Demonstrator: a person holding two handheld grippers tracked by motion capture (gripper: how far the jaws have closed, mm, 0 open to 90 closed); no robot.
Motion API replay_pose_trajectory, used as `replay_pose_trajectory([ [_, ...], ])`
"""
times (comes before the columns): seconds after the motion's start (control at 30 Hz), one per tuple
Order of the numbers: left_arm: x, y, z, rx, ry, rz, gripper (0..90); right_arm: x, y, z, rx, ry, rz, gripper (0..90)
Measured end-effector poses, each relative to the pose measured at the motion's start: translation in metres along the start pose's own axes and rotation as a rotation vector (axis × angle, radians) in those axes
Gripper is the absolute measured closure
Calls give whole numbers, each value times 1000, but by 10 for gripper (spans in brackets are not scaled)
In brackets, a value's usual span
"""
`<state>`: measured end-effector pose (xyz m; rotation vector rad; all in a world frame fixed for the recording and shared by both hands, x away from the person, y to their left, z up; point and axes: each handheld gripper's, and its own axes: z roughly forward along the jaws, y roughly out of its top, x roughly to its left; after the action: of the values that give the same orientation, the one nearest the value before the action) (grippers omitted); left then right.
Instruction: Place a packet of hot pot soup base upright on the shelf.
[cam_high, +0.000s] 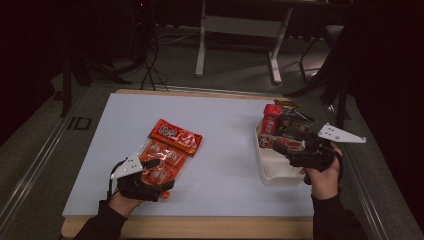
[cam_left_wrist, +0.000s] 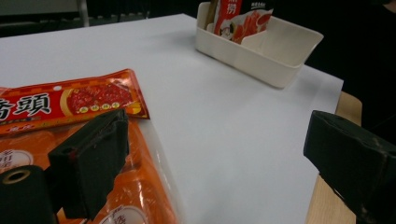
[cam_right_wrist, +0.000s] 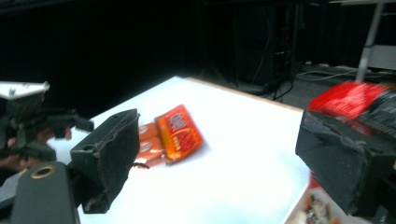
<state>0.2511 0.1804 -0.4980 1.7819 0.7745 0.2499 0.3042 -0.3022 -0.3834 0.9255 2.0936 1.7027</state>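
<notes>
The orange snack bag (cam_high: 167, 150) lay flat on the left part of the white surface (cam_high: 225, 150), a glossy plastic pouch with a red printed header bearing large characters and a clear lower part through which small round wrapped pieces showed. In the left gripper view the film (cam_left_wrist: 93, 140) looked smooth and shiny, slightly creased at its transparent edge.

The left hand-held gripper (cam_high: 150, 175) sat over the near end of that bag, jaws spread wide apart and gripping nothing; one blocky black jaw hung over the pouch, the other out over the bare surface near its wooden edge. Whether a jaw actually touched the film could not be told.

At the right stood a cream plastic bin (cam_high: 272, 170), rectangular with rounded corners and smooth matte walls. Its far end held upright packets (cam_high: 280, 125), red and dark, with shiny printed wrappers; its near end was bare. The right hand-held gripper (cam_high: 290, 150) hovered over the bin just beside those packets, jaws likewise released, with a red packet (cam_right_wrist: 350, 98) blurred behind one jaw.

Beyond the surface were a grey floor, cables (cam_high: 150, 65) and a white desk frame (cam_high: 240, 45) in dim light.
</notes>
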Motion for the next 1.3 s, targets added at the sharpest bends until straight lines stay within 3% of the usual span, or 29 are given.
replay_pose_trajectory([
  [0.17, 6, 3, -4, 26, 3, -12, 106, 10, -8, 3, 21, 37, -17, 154],
  [0.37, 15, 10, -15, 39, 44, 1, 159, 23, -13, 0, 33, 71, -49, 165],
  [0.5, 25, 15, -24, 36, 99, 8, 282, 31, -18, -4, 31, 84, -52, 165],
  [0.63, 38, 19, -32, 48, 114, -2, 426, 36, -22, -5, 36, 92, -59, 164],
  [0.8, 53, 20, -34, 101, 206, -15, 533, 37, -27, -3, 49, 104, -54, 164],
  [0.9, 65, 15, -34, 122, 224, -45, 581, 39, -29, -2, 51, 112, -54, 164],
  [1.03, 78, 5, -32, 169, 251, -52, 689, 40, -30, -2, 50, 118, -61, 164],
  [1.3, 90, -14, -18, 340, 321, 14, 894, 42, -35, 0, 56, 130, -61, 164],
])
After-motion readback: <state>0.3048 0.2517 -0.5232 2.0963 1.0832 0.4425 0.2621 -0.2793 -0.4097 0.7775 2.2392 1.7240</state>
